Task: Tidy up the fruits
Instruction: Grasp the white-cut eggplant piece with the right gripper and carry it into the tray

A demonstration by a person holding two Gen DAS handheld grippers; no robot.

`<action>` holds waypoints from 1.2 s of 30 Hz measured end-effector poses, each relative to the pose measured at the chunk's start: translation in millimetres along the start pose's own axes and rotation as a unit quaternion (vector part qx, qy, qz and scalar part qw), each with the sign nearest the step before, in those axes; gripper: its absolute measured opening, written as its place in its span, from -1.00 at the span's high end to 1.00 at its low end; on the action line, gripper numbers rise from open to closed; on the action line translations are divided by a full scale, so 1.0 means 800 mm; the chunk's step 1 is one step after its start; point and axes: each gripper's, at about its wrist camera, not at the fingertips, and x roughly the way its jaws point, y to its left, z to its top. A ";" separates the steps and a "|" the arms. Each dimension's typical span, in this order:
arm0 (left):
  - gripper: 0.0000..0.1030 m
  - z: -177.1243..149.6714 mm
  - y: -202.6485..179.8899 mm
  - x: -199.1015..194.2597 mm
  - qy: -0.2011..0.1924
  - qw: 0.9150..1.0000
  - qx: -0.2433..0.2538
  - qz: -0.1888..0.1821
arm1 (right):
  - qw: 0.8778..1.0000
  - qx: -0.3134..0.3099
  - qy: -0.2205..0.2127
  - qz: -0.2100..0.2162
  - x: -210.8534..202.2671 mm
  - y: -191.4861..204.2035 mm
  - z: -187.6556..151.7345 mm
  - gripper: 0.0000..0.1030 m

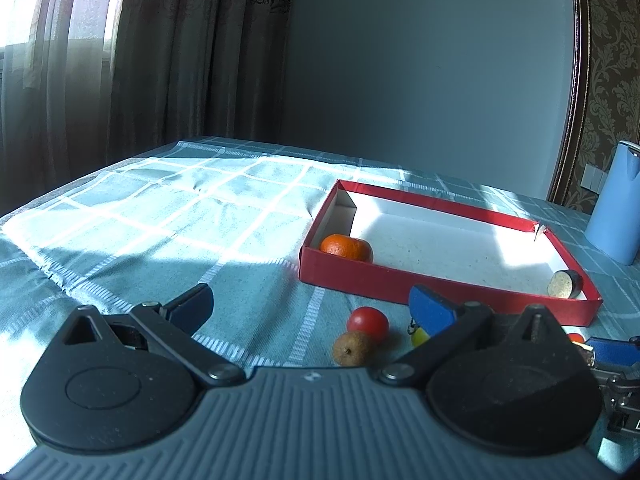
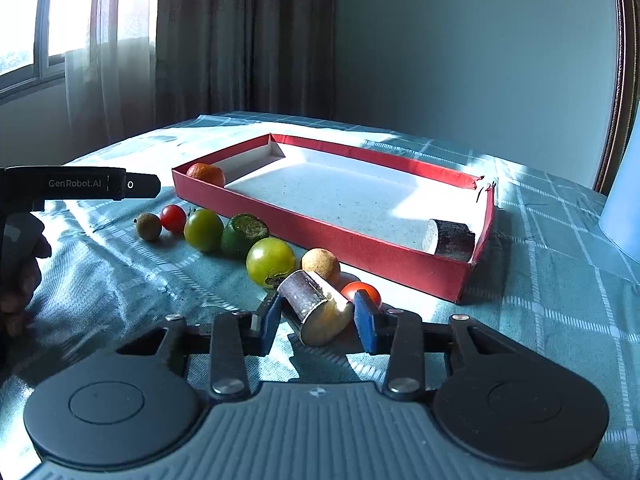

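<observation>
A shallow red box (image 2: pixel 384 258) with a white floor lies on the checked cloth; it holds an orange (image 2: pixel 206 175) in its near left corner and a dark cut cylinder piece (image 2: pixel 452 238) at the right end. A row of small fruits lies in front of the box: a brown one (image 2: pixel 149 227), a red tomato (image 2: pixel 173 218), a green tomato (image 2: pixel 203 230), a green citrus (image 2: pixel 245 235), a yellow-green tomato (image 2: pixel 271 262), a tan ball (image 2: pixel 321 263), a red tomato (image 2: pixel 362 292). My right gripper (image 2: pixel 318 316) is open around a second cut cylinder piece (image 2: pixel 314 306). My left gripper (image 1: pixel 312 304) is open above the brown fruit (image 1: pixel 354 349) and red tomato (image 1: pixel 368 322).
A blue jug (image 1: pixel 618 204) stands right of the box (image 1: pixel 440 280). Curtains and a window are at the back left. The left tool's body (image 2: pixel 80 186) and the hand holding it are at the left edge of the right wrist view.
</observation>
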 end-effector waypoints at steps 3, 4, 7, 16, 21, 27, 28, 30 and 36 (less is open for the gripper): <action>-1.00 0.000 0.000 -0.001 0.000 1.000 0.000 0.000 | 1.000 -0.003 -0.001 -0.004 -0.001 0.002 0.000 0.25; -1.00 0.000 0.000 -0.001 0.000 1.000 0.000 0.000 | 1.000 -0.001 -0.002 -0.005 -0.002 0.001 0.000 0.26; -1.00 0.000 0.000 -0.001 0.000 1.000 -0.001 0.000 | 1.000 0.010 -0.014 -0.003 -0.008 -0.001 0.000 0.26; -1.00 -0.001 0.000 0.000 0.002 1.000 0.000 0.001 | 0.996 0.009 -0.078 -0.038 -0.020 -0.014 0.037 0.26; -1.00 -0.002 0.000 0.001 0.004 1.000 0.000 0.002 | 0.993 -0.008 -0.082 -0.079 0.007 -0.027 0.058 0.26; -1.00 -0.002 0.000 0.001 0.005 1.000 0.001 0.001 | 0.994 -0.009 -0.058 -0.096 0.035 -0.038 0.054 0.26; -1.00 -0.002 0.000 0.001 0.006 1.000 0.001 0.002 | 0.994 -0.007 -0.055 -0.096 0.037 -0.040 0.053 0.26; -1.00 -0.002 0.000 0.001 0.007 1.000 0.002 0.003 | 0.994 0.000 -0.051 -0.094 0.041 -0.043 0.051 0.26; -1.00 -0.002 -0.001 0.003 0.010 1.000 0.003 0.005 | 0.994 0.007 -0.042 -0.097 0.048 -0.046 0.047 0.24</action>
